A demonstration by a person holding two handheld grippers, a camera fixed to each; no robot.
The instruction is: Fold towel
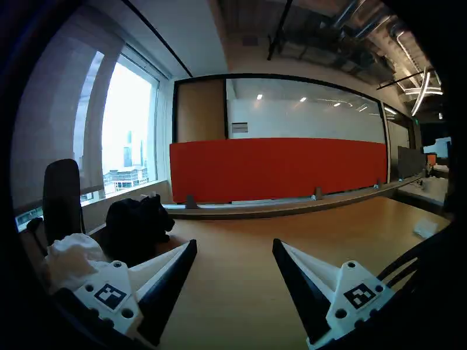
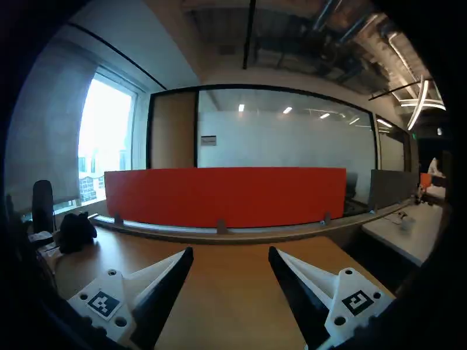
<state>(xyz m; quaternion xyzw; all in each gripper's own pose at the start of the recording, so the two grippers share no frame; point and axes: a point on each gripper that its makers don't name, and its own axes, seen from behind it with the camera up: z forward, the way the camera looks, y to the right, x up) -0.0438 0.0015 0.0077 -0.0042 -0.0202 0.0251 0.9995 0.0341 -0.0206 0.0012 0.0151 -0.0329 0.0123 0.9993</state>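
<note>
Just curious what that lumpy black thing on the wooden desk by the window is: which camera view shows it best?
The left gripper view: the lumpy black thing sits near and large there, its bumpy outline clear. The right gripper view shows it small and far off at the left edge, with little detail.

Smooth matt wood desk, matt red divider panel, glossy glass wall, matt white plastic left tool

Both cameras sit low behind their tongs, level over the table, facing the red screen ahead. Left of the left tongs a black object lies near; from the right tongs it lies farther left. Both share screen, table and window.
</note>
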